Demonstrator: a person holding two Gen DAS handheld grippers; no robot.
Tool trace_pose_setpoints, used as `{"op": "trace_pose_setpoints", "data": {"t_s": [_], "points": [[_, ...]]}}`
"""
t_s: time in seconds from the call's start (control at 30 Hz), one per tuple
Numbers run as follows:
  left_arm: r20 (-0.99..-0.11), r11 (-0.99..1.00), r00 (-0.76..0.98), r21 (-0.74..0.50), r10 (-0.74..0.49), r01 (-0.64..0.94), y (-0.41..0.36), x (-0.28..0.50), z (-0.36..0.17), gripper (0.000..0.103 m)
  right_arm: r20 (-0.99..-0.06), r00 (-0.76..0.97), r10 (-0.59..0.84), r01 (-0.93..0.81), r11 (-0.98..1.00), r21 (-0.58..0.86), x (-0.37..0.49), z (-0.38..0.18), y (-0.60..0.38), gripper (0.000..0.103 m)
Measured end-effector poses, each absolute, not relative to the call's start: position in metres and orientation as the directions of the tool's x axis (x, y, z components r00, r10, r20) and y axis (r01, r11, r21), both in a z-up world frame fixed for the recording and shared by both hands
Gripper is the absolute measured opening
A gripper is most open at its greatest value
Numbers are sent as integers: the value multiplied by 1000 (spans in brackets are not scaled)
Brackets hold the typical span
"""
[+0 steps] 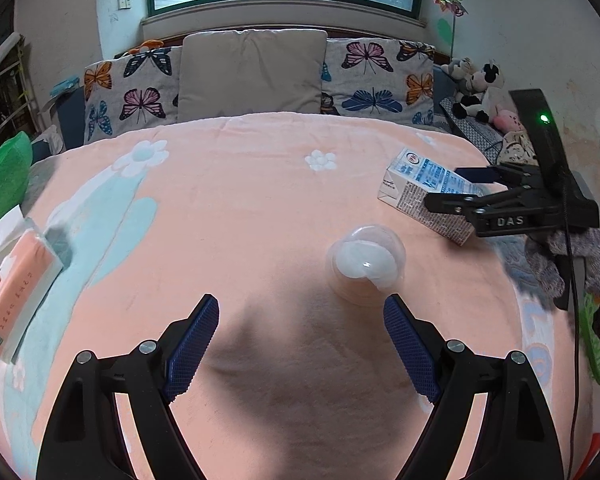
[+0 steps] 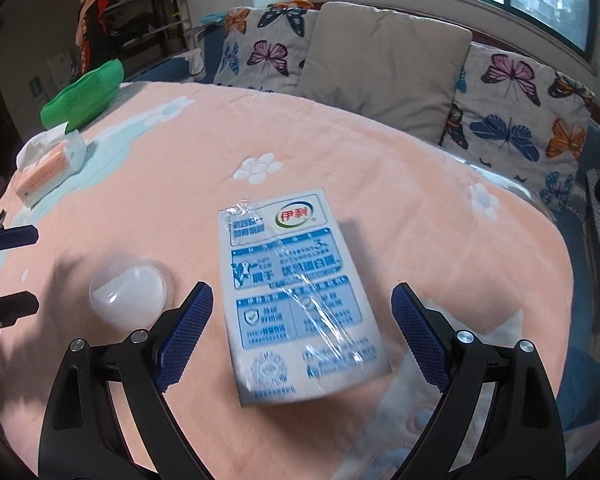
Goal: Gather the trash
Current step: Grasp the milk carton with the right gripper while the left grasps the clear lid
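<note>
A blue-and-white milk carton [image 2: 296,280] wrapped in clear film lies flat on the pink blanket [image 2: 340,152]. My right gripper [image 2: 302,332] hovers over its near end, open, and the blue pads [image 2: 184,336] stand clear of both its sides. In the left wrist view the same carton [image 1: 412,184] sits at the right, with the right gripper [image 1: 456,190] over it. A clear domed plastic cup [image 1: 366,266] with white paper inside rests just ahead of my open left gripper [image 1: 302,344], slightly right of its centre line. The cup [image 2: 130,294] is left of the carton.
A pink tissue pack [image 1: 16,292] and a green cloth item [image 1: 2,176] lie at the blanket's left edge. Butterfly pillows [image 1: 136,92] and a beige cushion [image 1: 252,72] line the far side. Plush toys [image 1: 476,88], a grey knit [image 1: 572,256] and a green comb-like thing [image 1: 596,348] sit at the right.
</note>
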State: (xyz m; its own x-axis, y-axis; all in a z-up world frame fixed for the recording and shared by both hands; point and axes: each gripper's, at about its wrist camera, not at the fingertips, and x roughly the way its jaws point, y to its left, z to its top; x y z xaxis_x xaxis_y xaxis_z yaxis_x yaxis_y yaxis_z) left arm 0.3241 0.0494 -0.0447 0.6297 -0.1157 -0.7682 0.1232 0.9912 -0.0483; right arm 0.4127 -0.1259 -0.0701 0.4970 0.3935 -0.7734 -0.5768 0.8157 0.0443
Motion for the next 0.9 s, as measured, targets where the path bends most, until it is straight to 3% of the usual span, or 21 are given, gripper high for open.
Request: {"op": "trace_pose_setpoints", "data": {"t_s": [0.07,0.2,0.9], "points": [[-771,990,625,-51,-123,131,46,326,-47,82,-781,493,383,-580,814,33,416,-73,-121,89],[-778,986,614,-41,-134,162,36,330,-52,83,-795,480,372,-580,814,31,420,-78,-115,73],[-800,970,575,-35,-172,242,-2,379,-75,84,-759,525,385,-485,868,105,355,-42,-178,71]]}}
